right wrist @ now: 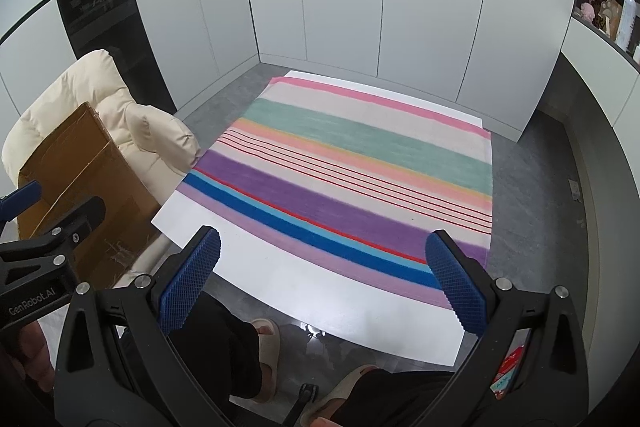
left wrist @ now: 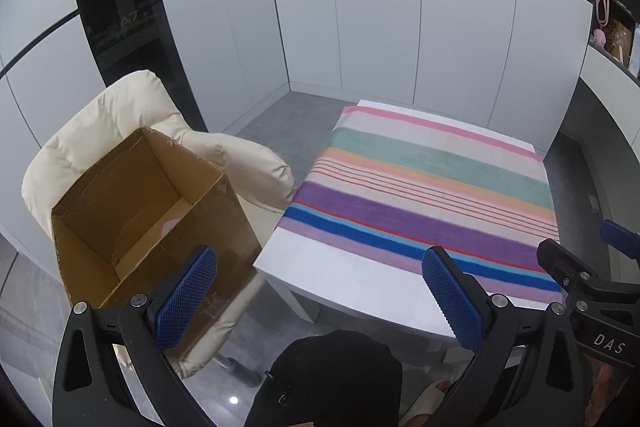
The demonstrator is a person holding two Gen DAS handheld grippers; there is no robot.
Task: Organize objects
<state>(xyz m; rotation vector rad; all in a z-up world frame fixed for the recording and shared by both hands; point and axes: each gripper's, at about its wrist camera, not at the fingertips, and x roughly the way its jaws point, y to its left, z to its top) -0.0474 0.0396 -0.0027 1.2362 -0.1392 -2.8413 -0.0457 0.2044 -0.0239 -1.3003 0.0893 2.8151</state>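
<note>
Brown cardboard box point(left wrist: 148, 211) sits open on the cream chair point(left wrist: 100, 123), ready for things. Both the left gripper point(left wrist: 320, 291) and right gripper point(right wrist: 324, 283) are wide open, holding nothing, above the striped cloth point(right wrist: 352, 179).

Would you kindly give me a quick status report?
Left gripper open, empty. Right gripper open, empty. Cardboard box on cream chair, nothing visible inside. Striped cloth flat on table.

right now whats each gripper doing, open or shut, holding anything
Left gripper: open, holding nothing.
Right gripper: open, holding nothing.
</note>
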